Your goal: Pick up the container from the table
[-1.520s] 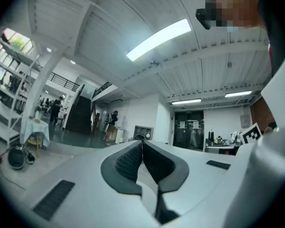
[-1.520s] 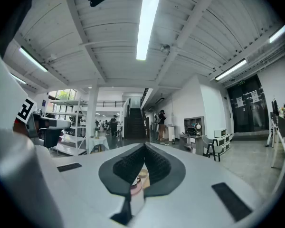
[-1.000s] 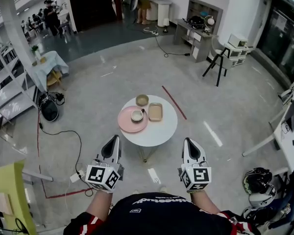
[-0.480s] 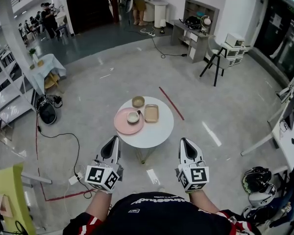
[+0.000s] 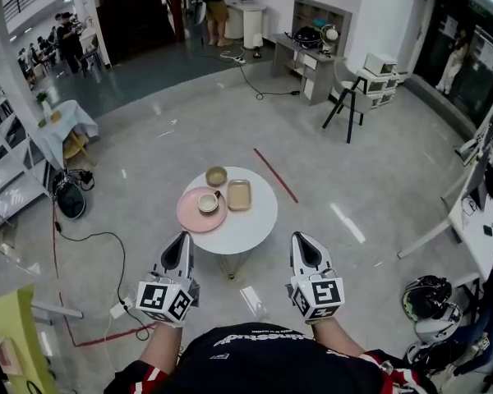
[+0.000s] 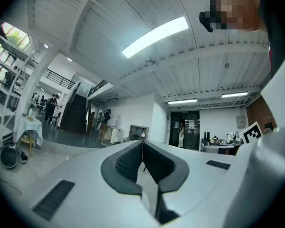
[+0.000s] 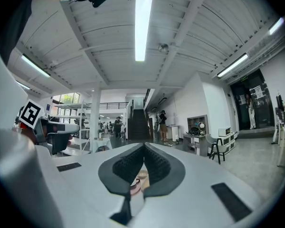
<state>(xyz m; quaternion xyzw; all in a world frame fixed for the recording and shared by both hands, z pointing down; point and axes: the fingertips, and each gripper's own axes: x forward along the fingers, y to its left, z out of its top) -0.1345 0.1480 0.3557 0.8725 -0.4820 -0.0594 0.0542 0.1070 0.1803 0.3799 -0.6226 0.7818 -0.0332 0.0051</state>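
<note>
White-shelled and clenched on nothing, the left tool (image 5: 181,240) is held well short of the pink plate (image 5: 191,220), which is taken here as the landmark on the round worktop (image 5: 251,228). A cup (image 5: 208,203) is carried on the plate, a small bowl (image 5: 216,176) is set just beyond the plate, and the tan rectangular container (image 5: 239,194) lies untouched just to the right of the plate, close beside the cup. Further right of the plate and nearer the person (image 5: 263,355), the right tool (image 5: 300,240) is likewise pressed shut with nothing gripped. Only the plate and cup are glimpsed beneath its closed jaws in the right gripper view. The pick-up is judged not yet begun. Trouble could be caused by the crowding. With the container so near the plate, the cup could be knocked or the plate shoved if a tool is brought in from the plate's side. The container's shallow rim could also be missed if the jaws are not opened before the reach, or let slip if too thin an edge is caught. Both tools are held level and side by side, well apart, pointed forward toward the plate and kept close in front of the person.
</note>
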